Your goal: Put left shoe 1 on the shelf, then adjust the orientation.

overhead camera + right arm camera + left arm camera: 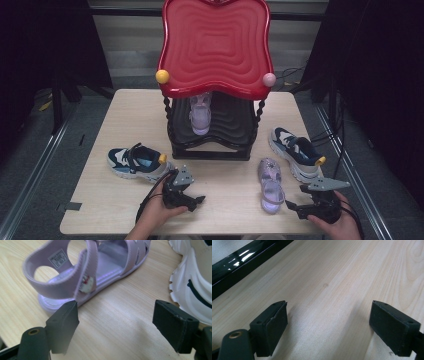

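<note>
Four shoes in all: two lilac sandals and two navy-and-white sneakers. One lilac sandal [270, 186] lies on the counter [225, 200] just ahead of the right hand-held gripper [295, 206]; the other sandal [200, 114] stands on the lower shelf of the red rack [215, 47]. One sneaker [137, 162] lies left of the rack, the other sneaker [297, 151] right of it.

The left hand-held gripper [196, 202] rests low over bare counter, jaws wide and empty. The right one points at the sandal's heel, jaws wide with nothing between them. The white label [58, 259] inside the heel strap is too small to read.
</note>
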`<state>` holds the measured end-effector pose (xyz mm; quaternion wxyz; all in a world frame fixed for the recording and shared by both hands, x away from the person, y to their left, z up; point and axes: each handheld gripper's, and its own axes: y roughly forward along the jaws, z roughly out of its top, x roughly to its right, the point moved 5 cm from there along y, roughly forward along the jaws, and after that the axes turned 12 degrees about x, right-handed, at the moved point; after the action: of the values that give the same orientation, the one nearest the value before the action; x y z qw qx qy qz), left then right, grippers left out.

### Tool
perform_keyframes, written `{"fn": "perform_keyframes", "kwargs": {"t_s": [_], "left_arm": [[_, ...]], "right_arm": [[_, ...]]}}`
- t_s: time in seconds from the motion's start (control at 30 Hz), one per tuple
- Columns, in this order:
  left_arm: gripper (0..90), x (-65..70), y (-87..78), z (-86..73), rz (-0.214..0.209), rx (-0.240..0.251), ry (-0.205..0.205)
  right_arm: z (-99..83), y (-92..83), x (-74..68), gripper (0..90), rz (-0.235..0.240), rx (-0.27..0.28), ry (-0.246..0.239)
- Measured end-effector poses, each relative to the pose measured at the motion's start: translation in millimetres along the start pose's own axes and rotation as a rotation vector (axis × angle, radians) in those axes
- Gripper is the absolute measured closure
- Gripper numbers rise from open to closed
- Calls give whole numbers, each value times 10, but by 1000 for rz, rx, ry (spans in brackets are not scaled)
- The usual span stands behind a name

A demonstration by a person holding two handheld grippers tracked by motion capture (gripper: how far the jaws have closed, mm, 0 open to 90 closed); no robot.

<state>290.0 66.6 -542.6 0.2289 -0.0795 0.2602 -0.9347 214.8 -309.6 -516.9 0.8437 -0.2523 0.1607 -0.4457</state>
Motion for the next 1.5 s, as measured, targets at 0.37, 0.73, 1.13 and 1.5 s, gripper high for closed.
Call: {"fn": "perform_keyframes", "kwargs": {"t_s": [0.37,0.73,1.13,1.5], "left_arm": [[145,0,0,0,0,-2,0],[143,0,4,3,-2,0,1],[142,-2,9,5,-5,1,0],[142,-3,11,6,-5,0,0]], "right_arm": [[191,-141,16,214,-2,86,69],[327,109,-123,241,8,129,87],[228,220,-133,270,-1,121,87],[188,120,-28,368,-43,134,74]]}}
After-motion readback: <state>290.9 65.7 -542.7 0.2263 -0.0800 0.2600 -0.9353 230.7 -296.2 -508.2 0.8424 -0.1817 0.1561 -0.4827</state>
